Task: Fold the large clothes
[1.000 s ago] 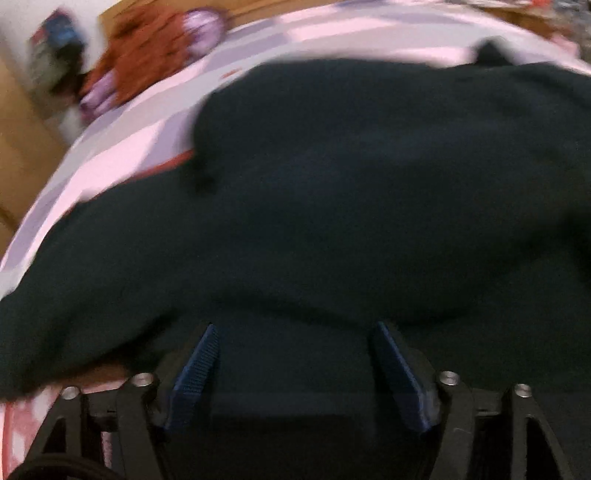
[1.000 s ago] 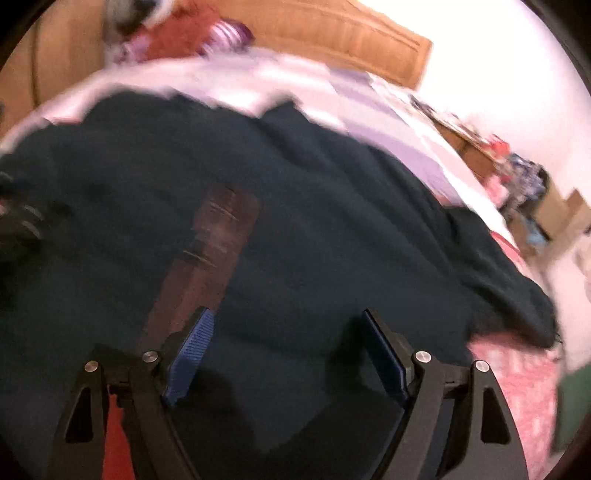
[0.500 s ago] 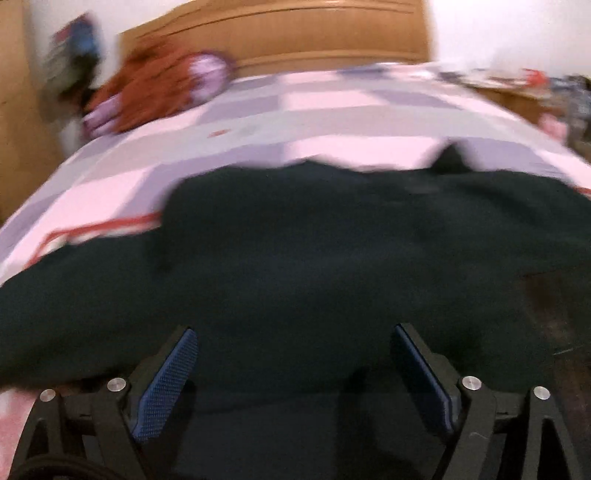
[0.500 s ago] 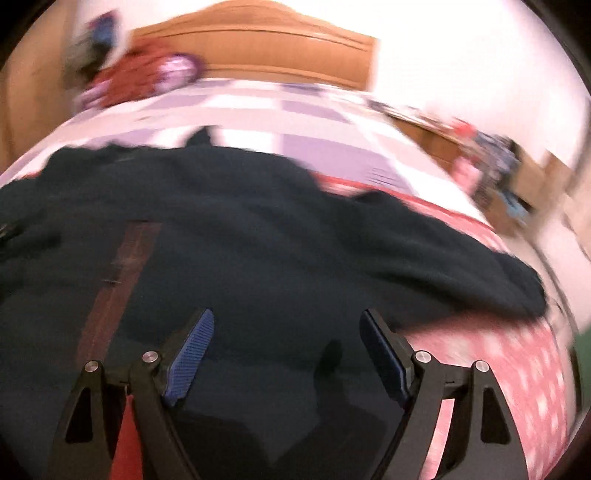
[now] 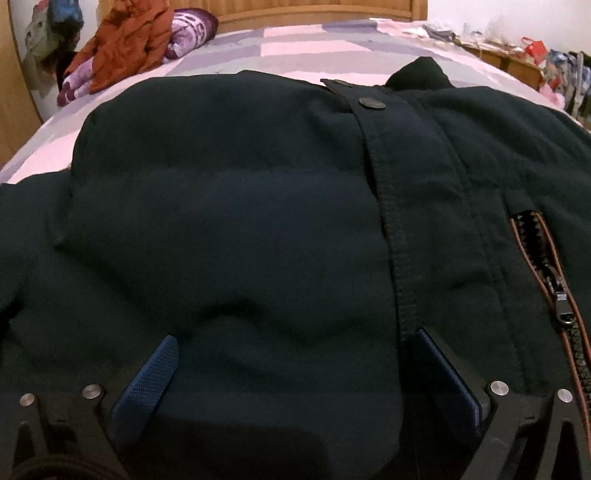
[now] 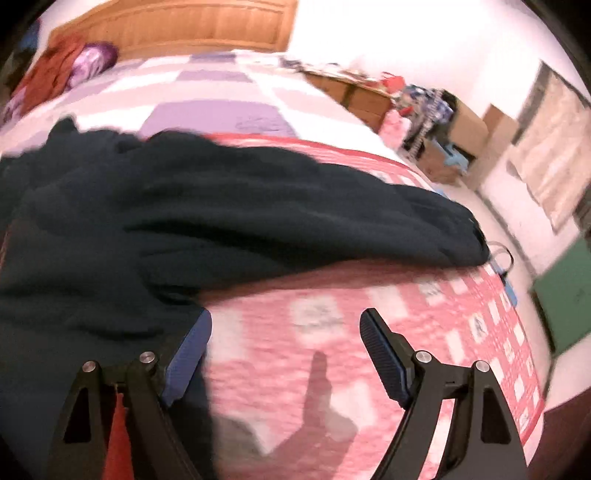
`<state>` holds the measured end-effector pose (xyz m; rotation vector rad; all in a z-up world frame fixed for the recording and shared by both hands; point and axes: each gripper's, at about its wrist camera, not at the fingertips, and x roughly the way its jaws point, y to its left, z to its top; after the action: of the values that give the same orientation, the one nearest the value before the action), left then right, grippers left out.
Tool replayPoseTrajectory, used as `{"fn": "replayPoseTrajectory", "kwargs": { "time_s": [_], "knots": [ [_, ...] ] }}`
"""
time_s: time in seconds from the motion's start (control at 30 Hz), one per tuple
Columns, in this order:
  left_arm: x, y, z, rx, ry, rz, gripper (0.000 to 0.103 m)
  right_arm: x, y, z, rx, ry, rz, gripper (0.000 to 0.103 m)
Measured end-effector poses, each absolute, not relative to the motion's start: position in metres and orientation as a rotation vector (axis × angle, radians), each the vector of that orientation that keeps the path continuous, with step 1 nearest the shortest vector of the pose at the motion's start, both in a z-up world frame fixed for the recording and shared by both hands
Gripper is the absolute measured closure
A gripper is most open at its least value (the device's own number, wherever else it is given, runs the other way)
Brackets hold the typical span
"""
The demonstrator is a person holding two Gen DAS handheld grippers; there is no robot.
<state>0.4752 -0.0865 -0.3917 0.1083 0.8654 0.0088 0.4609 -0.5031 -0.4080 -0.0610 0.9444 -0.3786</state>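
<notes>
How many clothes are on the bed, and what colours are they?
Dark navy: 1, the big jacket spread out on the bed
Orange: 1, a crumpled garment near the headboard
Purple: 1, a garment beside the orange one
Total: 3 that I can make out

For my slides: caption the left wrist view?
Open left tongs over a dark jacket spread on the bed.

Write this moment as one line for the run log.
garment: dark padded zip jacket flat on pink patchwork bed cover | left tongs: open over jacket | right tongs: open beside sleeve | fold: not started
</notes>
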Motion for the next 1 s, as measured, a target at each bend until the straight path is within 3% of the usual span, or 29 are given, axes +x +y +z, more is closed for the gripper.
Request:
{"fn": "replayPoseTrajectory", "kwargs": {
  "time_s": [0.2,0.4,0.6,0.9,0.97,1.0],
  "knots": [
    [0.472,-0.099,-0.393,0.162,0.844,0.042,0.000,0.434,-0.586,-0.390,0.049,0.924,-0.563,0.017],
    [0.469,-0.102,-0.394,0.189,0.833,0.060,0.000,0.421,-0.698,-0.383,0.335,0.903,-0.695,0.017],
    [0.468,-0.104,-0.395,0.213,0.826,0.075,0.000,0.454,-0.739,-0.386,0.495,0.881,-0.670,0.017],
    [0.465,-0.104,-0.395,0.221,0.823,0.082,0.000,0.491,-0.770,-0.448,0.859,0.964,-0.690,0.016],
    [0.464,-0.104,-0.395,0.216,0.827,0.079,0.000,0.488,-0.774,-0.446,0.934,0.860,-0.634,0.029],
    [0.464,-0.103,-0.395,0.210,0.830,0.076,0.000,0.487,-0.776,-0.446,0.985,0.808,-0.589,0.064]
  ]
}}
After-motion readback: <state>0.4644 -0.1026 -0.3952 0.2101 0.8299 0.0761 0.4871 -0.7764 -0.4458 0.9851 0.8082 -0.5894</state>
